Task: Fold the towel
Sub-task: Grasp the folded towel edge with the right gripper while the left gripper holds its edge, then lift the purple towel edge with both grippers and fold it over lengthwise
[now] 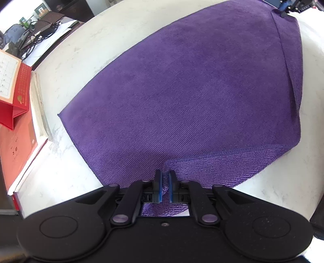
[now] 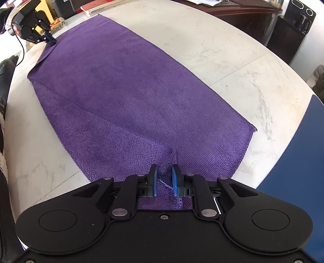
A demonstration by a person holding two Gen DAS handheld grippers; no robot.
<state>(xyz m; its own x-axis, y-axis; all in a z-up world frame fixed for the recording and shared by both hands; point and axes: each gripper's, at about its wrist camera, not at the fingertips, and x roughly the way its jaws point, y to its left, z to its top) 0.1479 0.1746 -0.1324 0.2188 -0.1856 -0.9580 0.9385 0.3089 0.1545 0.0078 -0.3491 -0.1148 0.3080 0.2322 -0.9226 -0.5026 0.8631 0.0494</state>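
A purple towel (image 1: 192, 87) lies spread on a white marble table (image 1: 85, 46), with one long edge folded over. My left gripper (image 1: 165, 178) is shut on a corner of the towel at its near end. My right gripper (image 2: 164, 174) sits at the opposite end of the towel (image 2: 131, 91), its blue pads slightly apart with a bunched towel corner between them. Each gripper shows small in the other's view: the right one (image 1: 283, 10) at top right, the left one (image 2: 48, 38) at top left, both at towel corners.
A red book and red box (image 1: 18, 121) lie on the table's left side in the left wrist view, with cables and clutter (image 1: 34, 30) behind. In the right wrist view a blue surface (image 2: 299, 153) lies at the right and dark furniture (image 2: 253, 18) stands behind the table (image 2: 232, 60).
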